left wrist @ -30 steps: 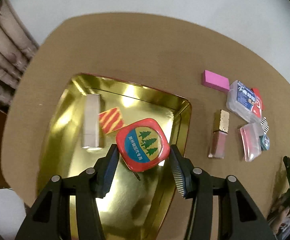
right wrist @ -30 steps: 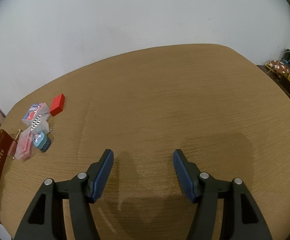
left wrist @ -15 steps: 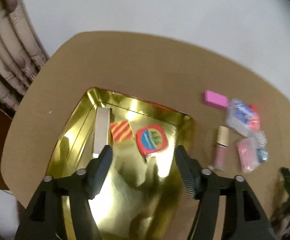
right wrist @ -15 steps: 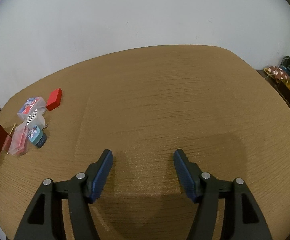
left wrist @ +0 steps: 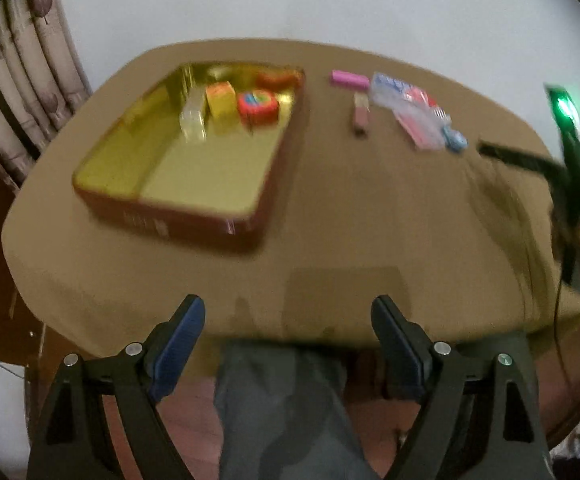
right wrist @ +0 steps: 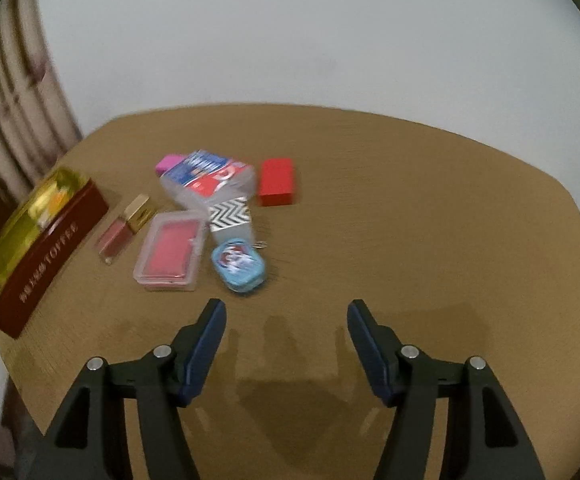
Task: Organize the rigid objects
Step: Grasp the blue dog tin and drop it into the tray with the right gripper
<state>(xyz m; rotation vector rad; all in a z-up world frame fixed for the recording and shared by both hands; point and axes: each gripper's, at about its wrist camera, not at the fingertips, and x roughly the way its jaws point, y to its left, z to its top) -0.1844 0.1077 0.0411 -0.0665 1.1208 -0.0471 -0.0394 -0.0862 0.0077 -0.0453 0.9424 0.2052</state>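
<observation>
Blue tin [right wrist: 239,265]: small, hard, slippery | pinch its two sides | your right gripper [right wrist: 286,314] closing, empty | left gripper [left wrist: 288,312] opening, empty

Empty, closing right tool [right wrist: 286,320] near blue tin [right wrist: 239,265]

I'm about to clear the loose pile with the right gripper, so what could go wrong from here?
The blue case sits close beside the clear pink box and chevron box, so the right gripper, its empty jaws closing, may nudge neighbours. The tin's far end already holds three items; a careless drop could land on them.
</observation>
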